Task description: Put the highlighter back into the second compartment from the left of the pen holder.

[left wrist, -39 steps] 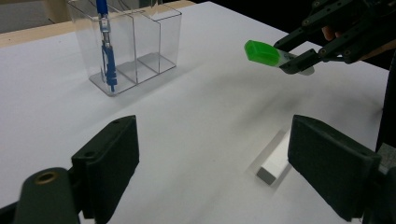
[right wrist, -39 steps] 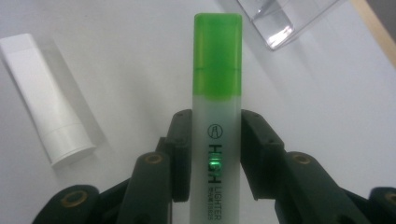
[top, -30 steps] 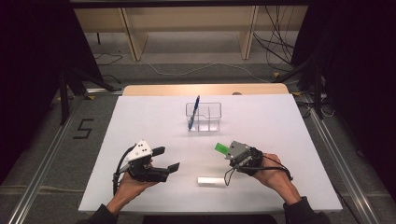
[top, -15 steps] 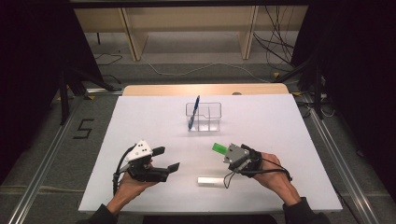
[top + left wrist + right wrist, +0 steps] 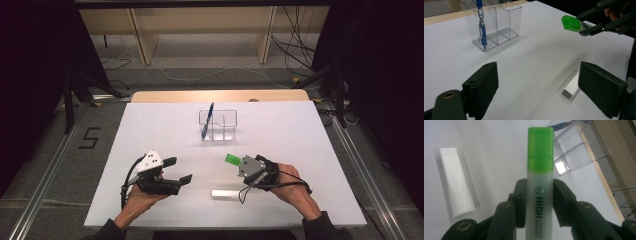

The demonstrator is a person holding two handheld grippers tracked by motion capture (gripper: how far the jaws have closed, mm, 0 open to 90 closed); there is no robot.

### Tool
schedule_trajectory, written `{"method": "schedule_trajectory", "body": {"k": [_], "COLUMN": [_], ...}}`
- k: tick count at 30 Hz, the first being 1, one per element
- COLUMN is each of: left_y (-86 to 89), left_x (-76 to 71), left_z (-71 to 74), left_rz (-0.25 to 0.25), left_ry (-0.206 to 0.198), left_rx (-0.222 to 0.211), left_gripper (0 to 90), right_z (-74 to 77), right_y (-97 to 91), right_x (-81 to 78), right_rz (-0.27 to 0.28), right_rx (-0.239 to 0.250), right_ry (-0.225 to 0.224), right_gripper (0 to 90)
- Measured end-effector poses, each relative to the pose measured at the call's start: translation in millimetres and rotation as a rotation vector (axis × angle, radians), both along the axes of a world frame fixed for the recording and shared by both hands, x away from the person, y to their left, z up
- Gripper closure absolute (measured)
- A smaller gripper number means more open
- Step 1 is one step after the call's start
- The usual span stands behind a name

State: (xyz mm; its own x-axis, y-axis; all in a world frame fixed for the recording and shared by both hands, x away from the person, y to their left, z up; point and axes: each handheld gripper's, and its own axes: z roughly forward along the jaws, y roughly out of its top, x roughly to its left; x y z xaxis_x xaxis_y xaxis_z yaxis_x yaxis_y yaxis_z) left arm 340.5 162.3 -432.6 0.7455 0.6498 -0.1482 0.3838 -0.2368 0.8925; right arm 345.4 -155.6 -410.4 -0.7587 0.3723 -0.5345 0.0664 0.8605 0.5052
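Note:
My right gripper is shut on a green-capped highlighter, held just above the white table with the cap toward the far left. In the right gripper view both black jaws press the highlighter's translucent barrel. A white tube-like piece lies flat on the table just in front of that hand. My left gripper hovers at the near left, open, nothing between its pads. From the left gripper view, the white piece lies ahead on the right, with the highlighter above it.
A clear plastic organizer with three compartments stands at the far middle of the table; a blue pen leans in its left compartment. A wooden strip runs along the far edge. Cables and shelf legs lie on the floor beyond.

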Motion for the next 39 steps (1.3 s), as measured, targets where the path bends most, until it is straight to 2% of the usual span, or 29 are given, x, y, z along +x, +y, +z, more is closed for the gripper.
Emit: {"method": "schedule_trajectory", "body": {"k": [28,39], "left_y": [0.0,0.6], "left_x": [-0.2,0.0], "left_z": [0.1,0.1], "left_rz": [0.003,0.008], "left_ry": [-0.001,0.001], "left_rx": [-0.004,-0.007], "left_gripper": [16.1,16.0], "right_z": [8.6,15.8], "right_y": [16.2,24.0], "right_x": [-2.7,10.8], "right_rz": [0.064,0.058], "right_rx": [0.001,0.059], "right_ry": [-0.055,-0.084], "right_gripper": [67.1,67.1]}}
